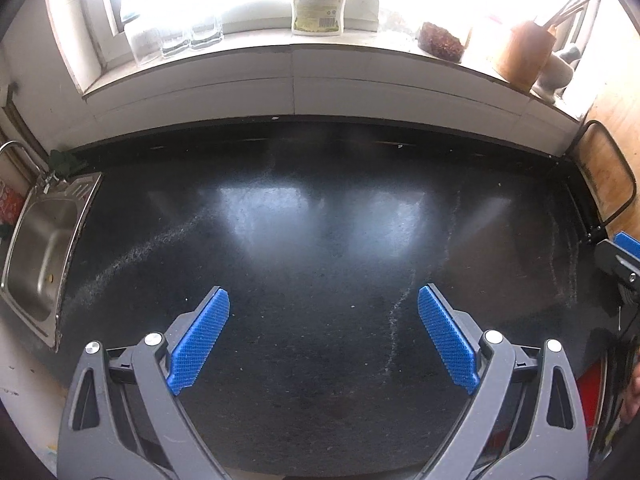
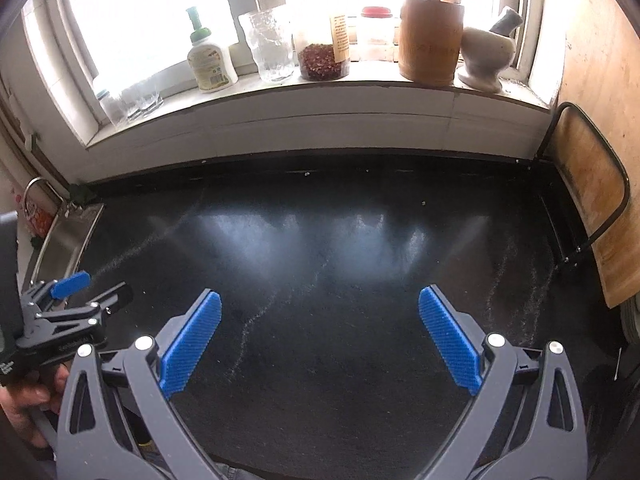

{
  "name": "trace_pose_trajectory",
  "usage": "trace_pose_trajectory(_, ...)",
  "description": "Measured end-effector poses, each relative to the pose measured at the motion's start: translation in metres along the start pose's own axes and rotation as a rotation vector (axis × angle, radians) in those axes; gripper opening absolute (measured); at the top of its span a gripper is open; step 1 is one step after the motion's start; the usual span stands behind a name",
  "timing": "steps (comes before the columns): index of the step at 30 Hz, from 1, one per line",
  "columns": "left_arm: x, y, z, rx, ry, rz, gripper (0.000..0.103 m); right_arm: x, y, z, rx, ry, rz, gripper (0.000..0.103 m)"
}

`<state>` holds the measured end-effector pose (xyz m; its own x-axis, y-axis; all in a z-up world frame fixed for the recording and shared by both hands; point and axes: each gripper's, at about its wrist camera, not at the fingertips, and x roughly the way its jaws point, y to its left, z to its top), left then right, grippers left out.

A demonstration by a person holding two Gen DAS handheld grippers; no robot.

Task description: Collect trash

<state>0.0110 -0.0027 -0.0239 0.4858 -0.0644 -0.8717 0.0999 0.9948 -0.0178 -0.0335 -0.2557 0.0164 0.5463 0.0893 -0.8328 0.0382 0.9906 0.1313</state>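
Two hand-held grippers: left hand-held gripper (image 1: pixel 323 300) and right hand-held gripper (image 2: pixel 320 300), both over the dark counter (image 1: pixel 320 240)
Left hand-held gripper: blue-padded fingers (image 1: pixel 200 344) spread wide, nothing between them; its side also shows at the left edge of the right wrist view (image 2: pixel 72 300), a hand (image 2: pixel 28 404) on its handle
Right hand-held gripper: fingers (image 2: pixel 450 344) spread wide too, nothing held; one blue pad peeks in at the right edge of the left wrist view
Trash: only tiny pale crumbs (image 2: pixel 423 202) far ahead of the right hand-held gripper near the counter's back edge; too small to identify; whitish streaks (image 2: pixel 244 328) lie just ahead between its fingers
Sink (image 1: pixel 40 256): steel, left of the left hand-held gripper
Windowsill: soap bottle (image 2: pixel 210 60), glass (image 2: pixel 270 46), spice jar (image 2: pixel 324 60), wooden utensil holder (image 2: pixel 430 40), mortar with pestle (image 2: pixel 486 54), all far ahead
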Motion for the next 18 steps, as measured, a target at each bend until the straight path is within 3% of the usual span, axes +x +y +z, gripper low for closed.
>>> trace_pose_trajectory(18, 0.001, 0.019, -0.001, -0.011, 0.002, -0.006, 0.093, -0.004, 0.017, -0.001, -0.004, -0.006, -0.025, 0.096)
